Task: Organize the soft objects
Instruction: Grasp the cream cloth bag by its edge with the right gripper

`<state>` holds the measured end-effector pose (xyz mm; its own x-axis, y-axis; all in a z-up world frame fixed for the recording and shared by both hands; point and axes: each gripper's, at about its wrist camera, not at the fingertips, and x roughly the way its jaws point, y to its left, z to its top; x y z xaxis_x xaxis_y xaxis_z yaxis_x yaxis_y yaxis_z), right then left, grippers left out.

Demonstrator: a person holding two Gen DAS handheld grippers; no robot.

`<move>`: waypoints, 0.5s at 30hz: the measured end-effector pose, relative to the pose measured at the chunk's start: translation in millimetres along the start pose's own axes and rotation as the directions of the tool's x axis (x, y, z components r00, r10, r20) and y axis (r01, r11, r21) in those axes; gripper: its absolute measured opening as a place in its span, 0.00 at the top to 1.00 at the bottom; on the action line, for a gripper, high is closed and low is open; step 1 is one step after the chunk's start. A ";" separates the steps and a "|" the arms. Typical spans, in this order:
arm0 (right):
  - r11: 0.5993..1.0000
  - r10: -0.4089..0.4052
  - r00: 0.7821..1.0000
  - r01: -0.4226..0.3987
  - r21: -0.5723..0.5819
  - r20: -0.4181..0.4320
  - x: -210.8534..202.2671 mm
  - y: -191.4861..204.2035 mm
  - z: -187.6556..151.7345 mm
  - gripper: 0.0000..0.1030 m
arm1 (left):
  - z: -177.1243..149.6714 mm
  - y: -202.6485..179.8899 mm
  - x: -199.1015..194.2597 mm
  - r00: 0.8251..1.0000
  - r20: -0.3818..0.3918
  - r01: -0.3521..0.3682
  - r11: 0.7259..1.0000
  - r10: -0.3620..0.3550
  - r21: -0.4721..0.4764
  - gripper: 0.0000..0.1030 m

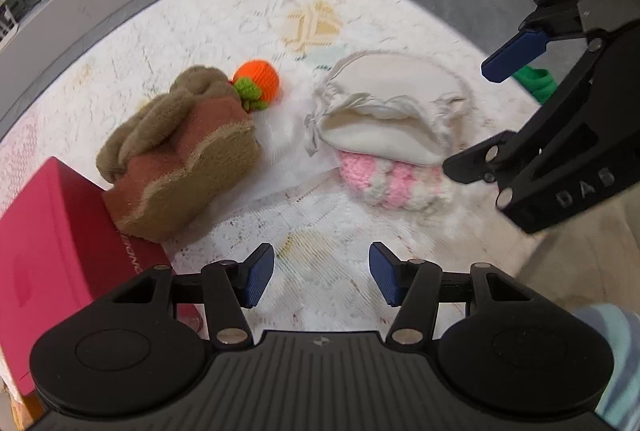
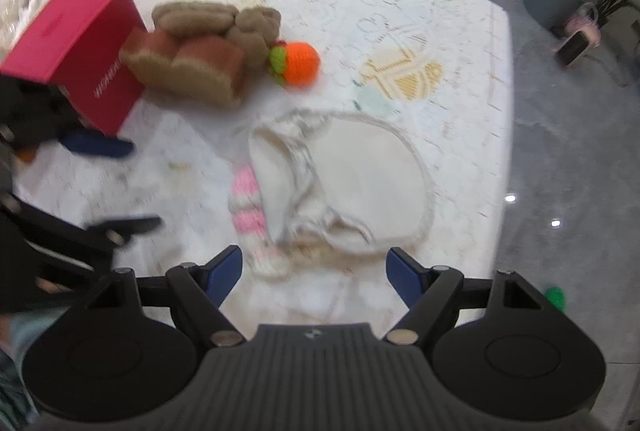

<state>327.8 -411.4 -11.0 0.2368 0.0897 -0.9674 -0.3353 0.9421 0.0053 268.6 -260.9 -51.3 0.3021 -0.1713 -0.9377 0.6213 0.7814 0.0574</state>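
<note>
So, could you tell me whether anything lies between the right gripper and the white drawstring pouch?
Nothing visible does. The right gripper stands open just above the white drawstring pouch, with only bare tablecloth nearby. The pink-and-white knitted piece lies partly under the pouch's left edge, not over it.

1. Bare strip of counter lies between the left tongs and the soft pile; nothing sits between the spread fingers.
2. Red box blocks the left flank; the brown plush leans against it, no gap there.
3. Orange knit ball touches the plush's far end.
4. Narrow lane between the plush and the white drawstring bag, floored with thin white sheeting.
5. Pink knit piece is wedged under the bag's near edge.
6. Right tongs hang wide over that bag edge and crowd the right side of the left wrist view.
7. Far half of the counter is free.
</note>
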 end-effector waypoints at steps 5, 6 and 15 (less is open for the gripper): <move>0.999 0.037 0.999 -0.038 -0.014 -0.029 27.9 -0.4 15.4 0.28 | 8.5 6.7 13.5 1.000 -0.020 0.000 1.000 -0.001 -0.018 0.38; 0.999 0.052 0.998 -0.053 -0.006 -0.041 33.5 -2.0 16.0 0.39 | 8.8 7.2 15.5 1.000 -0.023 0.001 1.000 -0.002 -0.019 0.38; 0.971 0.228 0.972 -0.222 0.087 -0.056 37.4 -7.7 3.0 0.82 | 4.3 7.1 17.6 1.000 -0.022 0.019 1.000 -0.019 0.000 0.38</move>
<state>341.9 -414.3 -46.5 0.1023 0.2835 -0.9535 -0.2990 0.9230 0.2424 281.4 -261.0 -65.9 0.2745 -0.1727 -0.9459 0.6270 0.7780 0.0399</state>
